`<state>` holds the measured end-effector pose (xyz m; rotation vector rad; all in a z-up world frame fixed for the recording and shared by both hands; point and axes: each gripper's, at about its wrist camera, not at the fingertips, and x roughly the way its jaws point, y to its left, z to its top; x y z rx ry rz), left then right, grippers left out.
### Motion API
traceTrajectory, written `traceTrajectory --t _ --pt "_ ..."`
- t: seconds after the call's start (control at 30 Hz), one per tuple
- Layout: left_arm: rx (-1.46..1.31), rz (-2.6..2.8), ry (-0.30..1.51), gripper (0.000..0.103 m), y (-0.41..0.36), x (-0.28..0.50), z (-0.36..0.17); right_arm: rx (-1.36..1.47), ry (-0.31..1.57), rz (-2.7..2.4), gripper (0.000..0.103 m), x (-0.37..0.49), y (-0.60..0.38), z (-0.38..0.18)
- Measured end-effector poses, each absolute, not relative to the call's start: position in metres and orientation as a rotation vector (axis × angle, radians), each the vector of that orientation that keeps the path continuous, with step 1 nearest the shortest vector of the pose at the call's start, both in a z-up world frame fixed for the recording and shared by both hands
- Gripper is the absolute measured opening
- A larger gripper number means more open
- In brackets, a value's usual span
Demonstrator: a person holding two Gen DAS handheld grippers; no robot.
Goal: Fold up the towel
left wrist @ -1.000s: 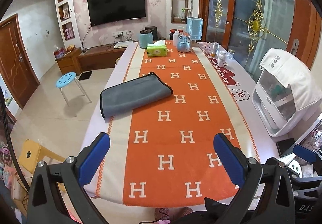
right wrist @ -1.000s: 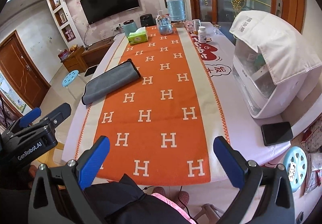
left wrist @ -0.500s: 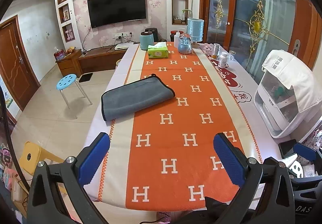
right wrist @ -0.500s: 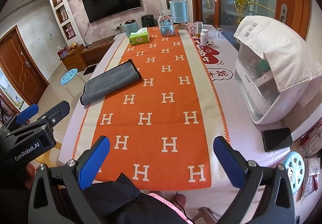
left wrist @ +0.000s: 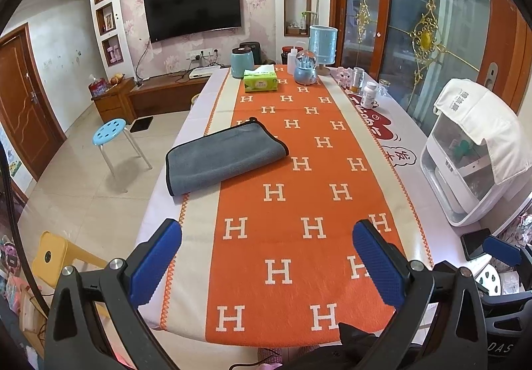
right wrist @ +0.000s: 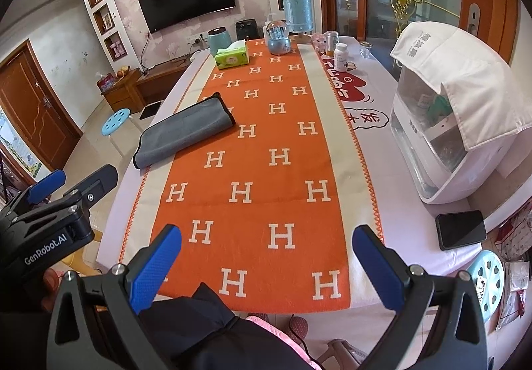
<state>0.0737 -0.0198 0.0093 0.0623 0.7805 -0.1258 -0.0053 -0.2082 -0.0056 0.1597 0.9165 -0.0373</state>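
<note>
A grey towel with a dark border lies folded flat on the left side of the long table, partly on the orange H-pattern runner; it also shows in the right wrist view. My left gripper is open and empty above the table's near end, well short of the towel. My right gripper is open and empty over the near table edge. The left gripper's body shows at the left of the right wrist view.
A white appliance under a white cloth stands at the table's right side, with a black phone near it. A green tissue box, blue jars and bottles stand at the far end. Stools stand on the floor to the left.
Both grippers have drawn back and up a little from the table. The towel has not moved and both grippers stay open.
</note>
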Motion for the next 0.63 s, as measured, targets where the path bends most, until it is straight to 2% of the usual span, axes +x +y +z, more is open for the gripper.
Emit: traceTrajectory --t 0.63 --pt "0.072 -0.11 0.799 0.102 -0.032 0.065 0.005 0.174 0.949 -0.019 0.103 -0.007 -0.215 -0.012"
